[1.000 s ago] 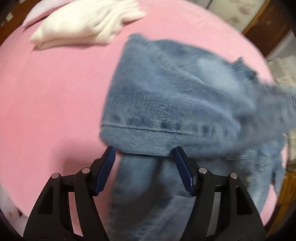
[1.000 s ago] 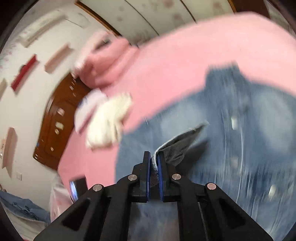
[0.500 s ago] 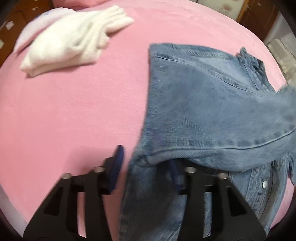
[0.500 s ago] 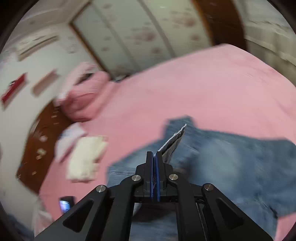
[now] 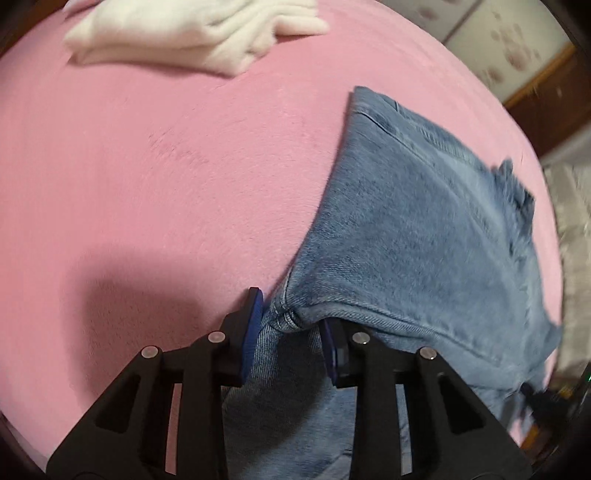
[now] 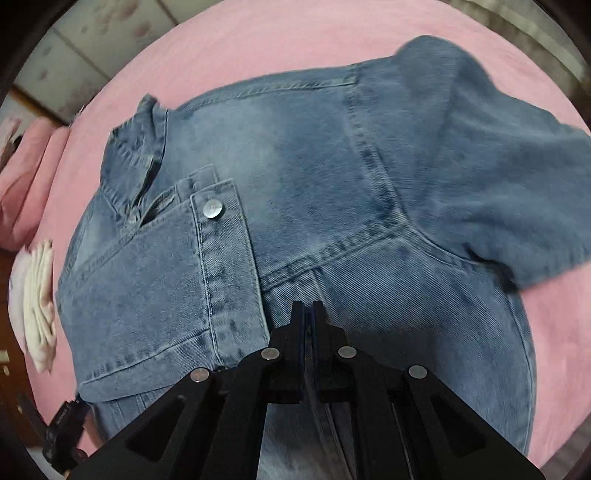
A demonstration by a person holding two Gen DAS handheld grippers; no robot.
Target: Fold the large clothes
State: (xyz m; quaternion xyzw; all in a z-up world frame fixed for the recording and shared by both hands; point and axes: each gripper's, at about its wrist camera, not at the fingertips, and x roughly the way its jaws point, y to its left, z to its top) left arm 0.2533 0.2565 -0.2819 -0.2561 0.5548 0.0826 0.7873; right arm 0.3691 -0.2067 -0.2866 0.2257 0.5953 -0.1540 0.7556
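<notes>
With the denim jacket [image 6: 332,192] spread on the pink bed [image 5: 166,177], the left gripper [image 5: 290,325] clenching its folded corner and the right gripper [image 6: 308,317] pinched closed with nothing visibly between its jaws, I'd lay that fold flat before releasing.

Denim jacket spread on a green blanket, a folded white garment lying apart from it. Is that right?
Not quite: the blanket is pink, not green, as the left wrist view shows. The rest holds: the denim jacket is spread on it, and the folded white garment lies apart.
</notes>
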